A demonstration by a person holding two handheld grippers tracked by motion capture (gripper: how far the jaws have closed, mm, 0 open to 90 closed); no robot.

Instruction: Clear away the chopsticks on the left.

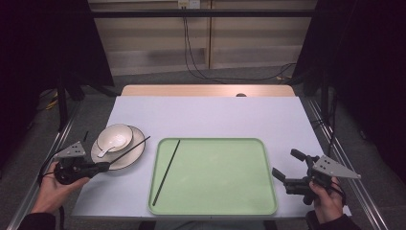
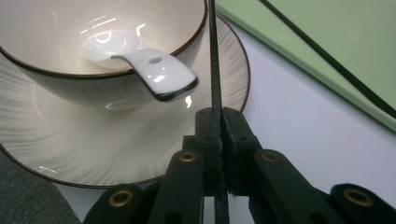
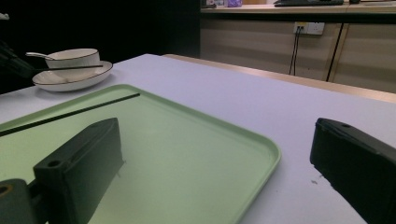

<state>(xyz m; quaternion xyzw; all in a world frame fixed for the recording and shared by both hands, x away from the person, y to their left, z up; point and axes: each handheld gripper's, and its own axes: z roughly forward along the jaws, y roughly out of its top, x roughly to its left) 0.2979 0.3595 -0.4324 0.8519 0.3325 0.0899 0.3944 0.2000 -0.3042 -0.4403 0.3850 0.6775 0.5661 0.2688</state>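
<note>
Left hand-held gripper (image 1: 103,166) is clamped on one black chopstick (image 1: 129,148), jaws pressed tight together on it near its end. You can see it best in the left gripper view, where the chopstick (image 2: 215,60) runs straight up from between the jaws and passes right beside the bowl (image 2: 107,51). From the high view that chopstick angles up and to the right across the edge of the plate (image 1: 131,155), tip poking out past the plate's rim toward the tray (image 1: 268,191).

Bowl sits on the plate at the left side of the counter (image 1: 215,117), cream coloured with a dark rim, and a white spoon (image 1: 107,146) lies in it with its handle hanging out over the bowl's edge.

Second chopstick (image 1: 166,171) is lying loose in the green tray, along its left part, slanted from the top edge down toward the near left corner. Nothing touching it.

Right hand-held gripper (image 1: 282,176) is off to the right of the tray, jaws spread wide apart with nothing between them. In the right gripper view one jaw hangs over the tray (image 3: 261,158), the other over the bare counter (image 3: 289,112), and the bowl (image 3: 74,58) and plate (image 3: 70,79) sit well off in the back left.
</note>
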